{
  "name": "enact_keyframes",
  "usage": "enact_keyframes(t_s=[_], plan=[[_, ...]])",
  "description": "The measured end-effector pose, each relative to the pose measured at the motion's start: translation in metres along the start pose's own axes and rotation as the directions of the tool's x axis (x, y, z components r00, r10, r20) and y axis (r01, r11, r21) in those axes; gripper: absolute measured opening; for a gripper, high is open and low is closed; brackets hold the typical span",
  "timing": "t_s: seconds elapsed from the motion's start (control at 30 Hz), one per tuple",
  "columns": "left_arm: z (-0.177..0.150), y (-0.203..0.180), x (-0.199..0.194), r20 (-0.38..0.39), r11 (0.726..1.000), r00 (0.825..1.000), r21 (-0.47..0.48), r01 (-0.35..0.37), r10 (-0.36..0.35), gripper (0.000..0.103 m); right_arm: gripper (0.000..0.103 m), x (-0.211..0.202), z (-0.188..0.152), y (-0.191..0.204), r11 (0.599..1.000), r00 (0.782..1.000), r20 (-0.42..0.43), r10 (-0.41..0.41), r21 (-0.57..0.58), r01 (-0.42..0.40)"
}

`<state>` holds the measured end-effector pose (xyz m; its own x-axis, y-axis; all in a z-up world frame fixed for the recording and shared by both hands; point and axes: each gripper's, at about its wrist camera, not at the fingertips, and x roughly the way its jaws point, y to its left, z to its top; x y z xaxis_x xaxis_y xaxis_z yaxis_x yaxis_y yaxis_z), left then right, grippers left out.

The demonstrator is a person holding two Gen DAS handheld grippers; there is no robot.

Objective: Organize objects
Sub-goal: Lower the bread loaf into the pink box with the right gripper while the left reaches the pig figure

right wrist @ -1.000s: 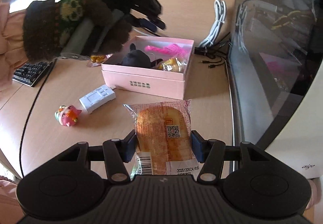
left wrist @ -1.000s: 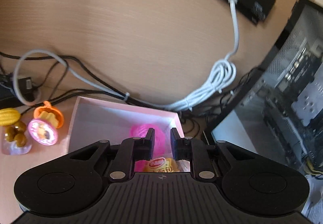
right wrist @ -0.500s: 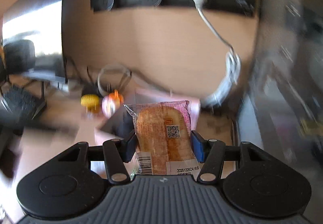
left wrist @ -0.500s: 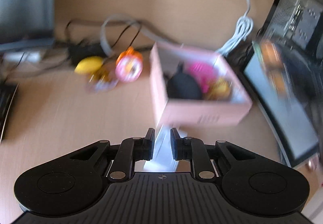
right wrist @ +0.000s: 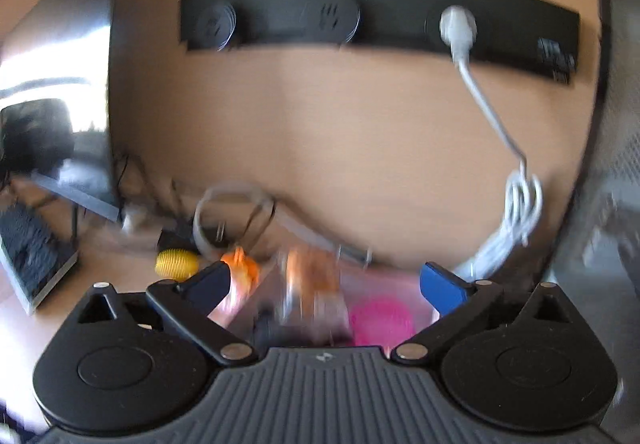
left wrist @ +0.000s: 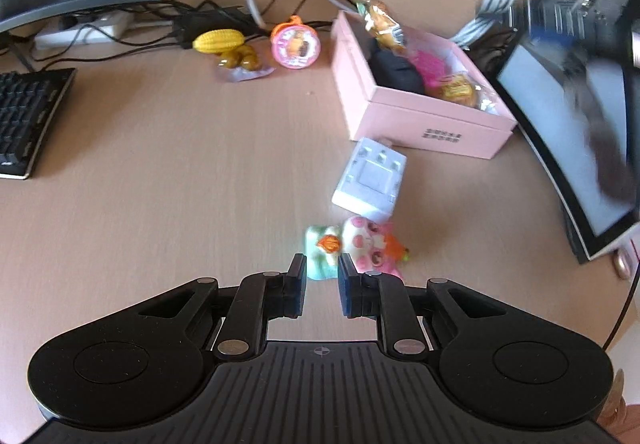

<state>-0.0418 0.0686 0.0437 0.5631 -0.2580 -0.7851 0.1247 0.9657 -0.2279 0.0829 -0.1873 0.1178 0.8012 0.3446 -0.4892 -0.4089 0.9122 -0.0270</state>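
On the wooden counter (left wrist: 160, 163) stood a pink box (left wrist: 424, 123). The right gripper (right wrist: 324, 280) was spreading wide, a wrapped bread packet (left wrist: 382, 23) dropping free above the box. The left gripper (left wrist: 322, 276), nearly closed and empty, hovered over a small pink toy (left wrist: 370, 244).

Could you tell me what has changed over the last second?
The right gripper has let go of the bread packet: its jaws are opening and the packet is dropping into the pink box. The left gripper has pulled back from the box to the toy figure. It stays shut and empty; the box has not moved.
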Motion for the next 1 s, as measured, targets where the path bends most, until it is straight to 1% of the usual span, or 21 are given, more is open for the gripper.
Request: enact_keyframes(t_s=[0.1, 0.17, 0.27, 0.33, 0.4, 0.47, 0.6, 0.7, 0.8, 0.83, 0.87, 0.9, 0.97, 1.0], plan=[[0.001, -0.007, 0.003, 0.003, 0.998, 1.000, 0.047, 0.028, -0.028, 0.018, 0.101, -0.013, -0.041, 0.009, 1.000, 0.996, -0.089, -0.006, -0.031, 0.003], [0.005, -0.014, 0.006, 0.009, 0.997, 0.999, 0.067, 0.036, -0.037, 0.018, 0.101, -0.018, -0.065, 0.013, 0.999, 0.989, -0.150, -0.003, -0.032, -0.002], [0.012, -0.018, 0.011, 0.018, 0.997, 0.999, 0.071, 0.043, -0.044, 0.018, 0.102, -0.021, -0.097, 0.020, 0.999, 0.974, -0.225, -0.031, -0.039, 0.023], [0.017, -0.020, 0.014, 0.020, 0.996, 0.999, 0.072, 0.046, -0.048, 0.018, 0.102, -0.024, -0.109, 0.022, 0.998, 0.967, -0.249, -0.050, -0.035, 0.043], [0.020, -0.024, 0.018, 0.014, 0.997, 0.999, 0.065, 0.050, -0.051, 0.018, 0.102, -0.033, -0.117, 0.019, 0.998, 0.966, -0.254, -0.056, -0.015, 0.054], [0.022, -0.026, 0.019, 0.017, 0.997, 0.998, 0.056, 0.055, -0.056, 0.018, 0.103, -0.040, -0.116, 0.016, 0.998, 0.968, -0.242, -0.063, 0.000, 0.065], [0.025, -0.025, 0.012, 0.048, 0.998, 0.997, -0.008, 0.061, -0.060, 0.018, 0.103, -0.024, -0.086, 0.011, 0.996, 0.979, -0.191, -0.067, 0.043, 0.076], [0.027, -0.020, 0.003, 0.082, 0.998, 0.996, -0.046, 0.049, -0.045, 0.018, 0.103, 0.007, -0.054, 0.007, 0.994, 0.985, -0.162, -0.058, 0.085, 0.073], [0.027, -0.013, -0.007, 0.105, 0.997, 0.994, -0.074, 0.027, -0.019, 0.018, 0.103, 0.053, -0.017, 0.006, 0.990, 0.986, -0.156, -0.056, 0.120, 0.075], [0.026, -0.010, -0.009, 0.107, 0.996, 0.994, -0.082, 0.019, -0.011, 0.018, 0.098, 0.069, -0.007, 0.007, 0.988, 0.985, -0.160, -0.059, 0.131, 0.080], [0.024, -0.006, -0.012, 0.106, 0.996, 0.994, -0.092, 0.011, -0.001, 0.018, 0.086, 0.084, 0.001, 0.008, 0.986, 0.985, -0.163, -0.062, 0.140, 0.085], [0.022, 0.000, -0.013, 0.102, 0.994, 0.995, -0.106, 0.000, 0.011, 0.018, 0.080, 0.101, 0.010, 0.009, 0.985, 0.983, -0.171, -0.063, 0.149, 0.089], [0.017, 0.011, -0.015, 0.091, 0.990, 0.995, -0.138, -0.025, 0.038, 0.018, 0.055, 0.129, 0.019, 0.010, 0.981, 0.980, -0.189, -0.071, 0.163, 0.102], [0.014, 0.018, -0.016, 0.083, 0.987, 0.995, -0.156, -0.039, 0.052, 0.018, 0.053, 0.142, 0.022, 0.010, 0.980, 0.977, -0.202, -0.072, 0.168, 0.106]])
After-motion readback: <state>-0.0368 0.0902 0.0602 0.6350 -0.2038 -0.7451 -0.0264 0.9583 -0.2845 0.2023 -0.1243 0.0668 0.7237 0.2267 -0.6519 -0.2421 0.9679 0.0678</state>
